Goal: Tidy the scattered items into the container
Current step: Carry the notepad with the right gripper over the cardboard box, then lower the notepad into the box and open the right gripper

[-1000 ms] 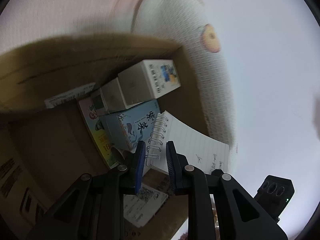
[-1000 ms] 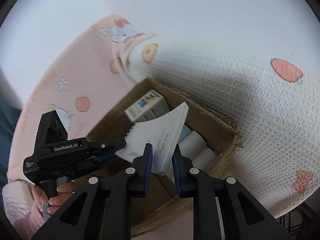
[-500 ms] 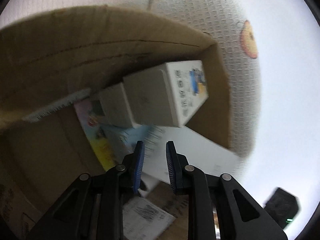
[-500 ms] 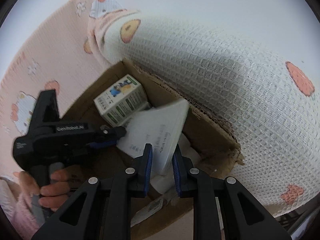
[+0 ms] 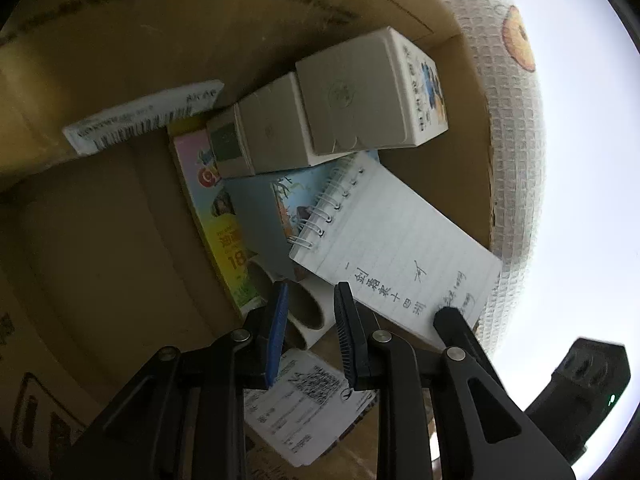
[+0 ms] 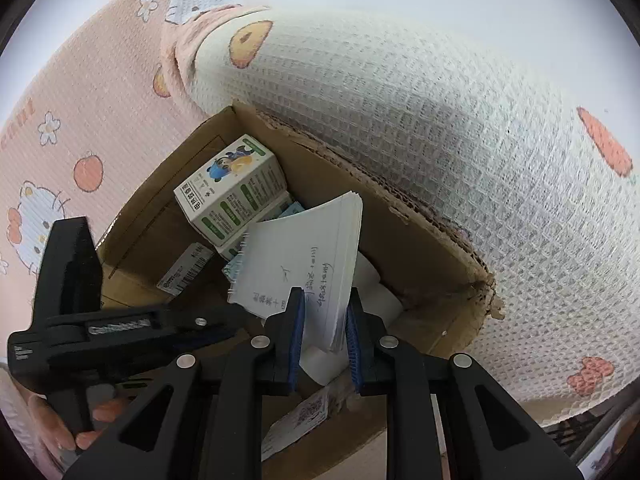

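A spiral notepad (image 6: 304, 264) with handwriting is held by its lower edge in my right gripper (image 6: 323, 316), inside the open cardboard box (image 6: 400, 216). In the left wrist view the notepad (image 5: 396, 248) lies tilted over a blue book (image 5: 272, 216), and a right finger (image 5: 452, 320) pinches its corner. My left gripper (image 5: 310, 304) is open and empty, hovering inside the box above white paper rolls (image 5: 308, 312). White cartons (image 5: 360, 96) lie at the back of the box.
A colourful booklet (image 5: 216, 220) and a barcode label (image 5: 140, 120) sit in the box. A printed leaflet (image 5: 308, 408) lies at the near wall. The box rests on white and pink waffle cloths (image 6: 440, 120). A hand (image 6: 80, 420) holds the left gripper.
The notepad has gone down into the box, still held by my right gripper. My left gripper has let go of its spiral edge and moved deeper into the box.
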A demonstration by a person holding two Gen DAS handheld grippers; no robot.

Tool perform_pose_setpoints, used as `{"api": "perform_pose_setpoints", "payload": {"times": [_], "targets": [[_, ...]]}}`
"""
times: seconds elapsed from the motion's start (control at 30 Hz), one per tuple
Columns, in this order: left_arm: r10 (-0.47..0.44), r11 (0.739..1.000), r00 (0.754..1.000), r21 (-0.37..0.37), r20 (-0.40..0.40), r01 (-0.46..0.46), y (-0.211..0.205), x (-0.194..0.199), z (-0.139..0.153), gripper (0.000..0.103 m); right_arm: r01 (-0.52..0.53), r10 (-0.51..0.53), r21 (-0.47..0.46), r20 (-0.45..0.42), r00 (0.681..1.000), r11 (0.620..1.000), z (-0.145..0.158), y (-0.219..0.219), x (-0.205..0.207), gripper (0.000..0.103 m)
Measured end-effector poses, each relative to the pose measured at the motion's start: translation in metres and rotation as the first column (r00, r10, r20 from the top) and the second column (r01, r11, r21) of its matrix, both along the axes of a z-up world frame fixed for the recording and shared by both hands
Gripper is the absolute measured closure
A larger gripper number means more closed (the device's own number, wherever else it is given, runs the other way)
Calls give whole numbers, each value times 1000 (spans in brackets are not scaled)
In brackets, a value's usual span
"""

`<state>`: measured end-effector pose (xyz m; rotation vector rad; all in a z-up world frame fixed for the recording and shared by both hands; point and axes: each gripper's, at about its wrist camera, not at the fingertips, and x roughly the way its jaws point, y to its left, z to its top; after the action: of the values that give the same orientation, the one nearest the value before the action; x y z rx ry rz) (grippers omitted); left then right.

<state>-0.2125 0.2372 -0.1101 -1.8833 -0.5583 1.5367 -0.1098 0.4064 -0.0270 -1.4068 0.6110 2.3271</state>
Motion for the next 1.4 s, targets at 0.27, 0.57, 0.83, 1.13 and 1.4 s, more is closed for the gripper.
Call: {"api": "perform_pose_setpoints", "payload": {"times": [0.27, 0.57, 0.83, 1.13, 1.4], "targets": [[17, 1000, 999, 0, -51, -17, -5, -11, 6, 78, -59, 60, -11, 79, 995, 998, -4, 2, -6, 78], [41, 998, 998, 40, -47, -40, -19, -17, 6, 78, -167, 175, -85, 98, 980, 982, 20, -1, 0, 73], [22, 997, 999, 76, -39, -19, -35, -6, 16, 78, -229, 223, 23, 153, 963, 973, 9, -20, -20, 73], [-27, 998, 998, 61, -47, 30, -31, -5, 12, 97, -260, 244, 56, 204, 948, 964, -4, -21, -27, 73], [-1, 995, 1000, 100, -9, 2, -39, -21, 5, 97, -349, 323, 61, 256, 911, 935, -21, -32, -31, 73]]}}
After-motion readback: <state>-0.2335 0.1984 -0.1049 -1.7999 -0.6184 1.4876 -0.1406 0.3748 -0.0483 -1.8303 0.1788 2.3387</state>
